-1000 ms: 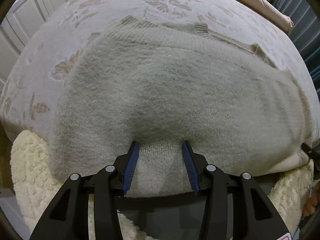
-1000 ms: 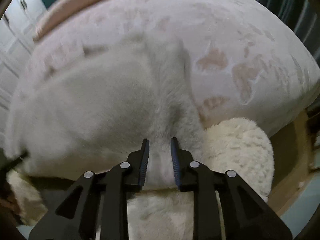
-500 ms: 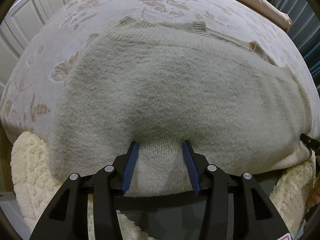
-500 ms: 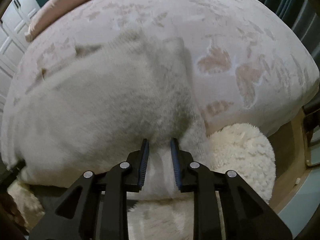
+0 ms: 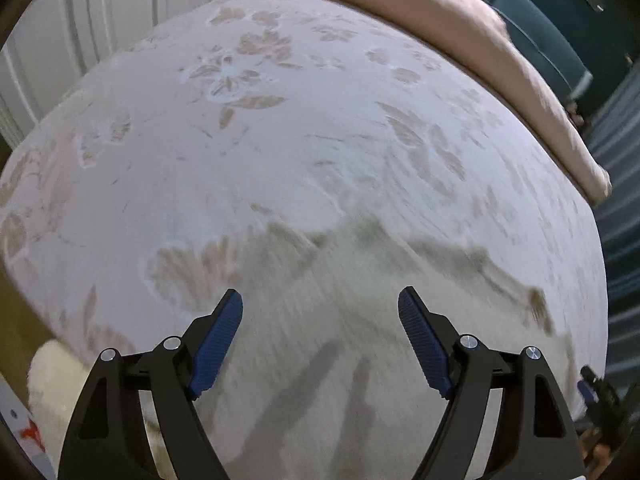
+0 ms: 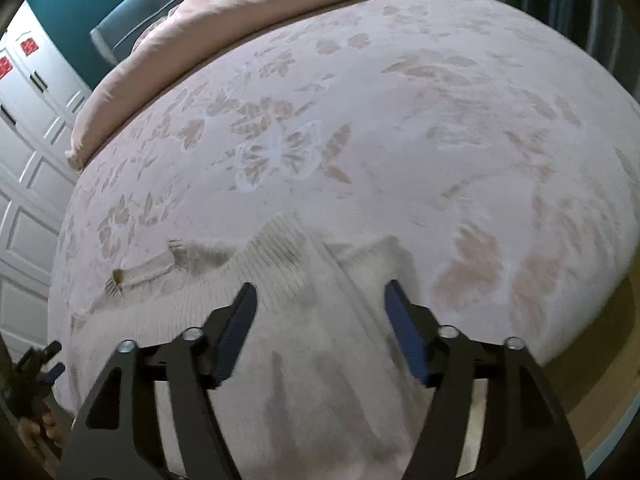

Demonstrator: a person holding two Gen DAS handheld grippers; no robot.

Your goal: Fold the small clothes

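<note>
Cream knit sweater (image 6: 304, 344) flat on bedspread (image 6: 360, 140) — both grippers' jaws spread above

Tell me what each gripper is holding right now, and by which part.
Nothing. The left gripper and right gripper are both open above the sweater, gripping no part of it.

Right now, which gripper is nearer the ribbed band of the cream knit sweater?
Right. The right gripper's open jaws frame the ribbed band; the left gripper sits far off at the sweater's opposite edge.
</note>
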